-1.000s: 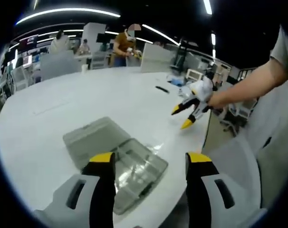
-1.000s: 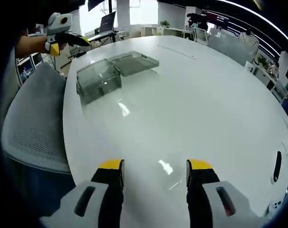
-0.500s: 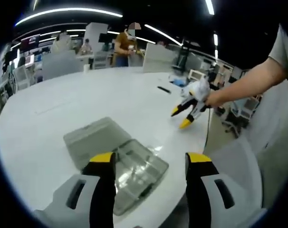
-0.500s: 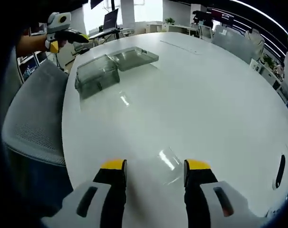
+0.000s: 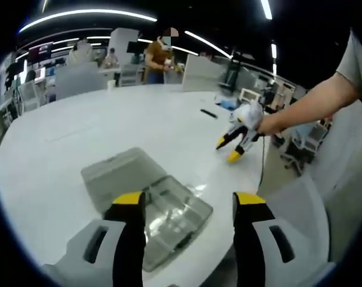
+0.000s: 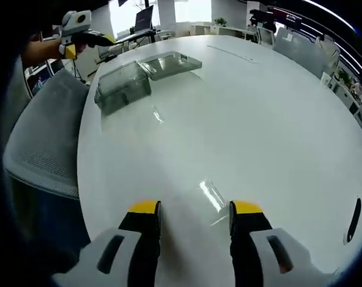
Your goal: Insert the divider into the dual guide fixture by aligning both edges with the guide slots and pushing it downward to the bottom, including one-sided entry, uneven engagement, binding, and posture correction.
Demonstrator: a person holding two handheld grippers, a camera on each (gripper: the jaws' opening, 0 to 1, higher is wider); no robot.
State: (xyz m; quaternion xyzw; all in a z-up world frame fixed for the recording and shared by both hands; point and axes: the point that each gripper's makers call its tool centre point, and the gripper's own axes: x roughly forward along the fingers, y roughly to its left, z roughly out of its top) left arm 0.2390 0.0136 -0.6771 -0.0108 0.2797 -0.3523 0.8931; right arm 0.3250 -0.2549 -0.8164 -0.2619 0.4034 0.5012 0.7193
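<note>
Two grippers stood with jaws apart, gripping nothing: the left gripper (image 5: 188,206) hovered over the clear fixture box (image 5: 169,218) at the table (image 5: 61,149) edge; the right gripper (image 6: 190,209) flanked a transparent divider (image 6: 212,195) lying flat.

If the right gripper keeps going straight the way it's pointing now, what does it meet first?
Probably the clear divider lying flat on the white table, just ahead between the open jaws of the right gripper. Depth is hard to judge; the transparent fixture box sits farther off, to the left.
</note>
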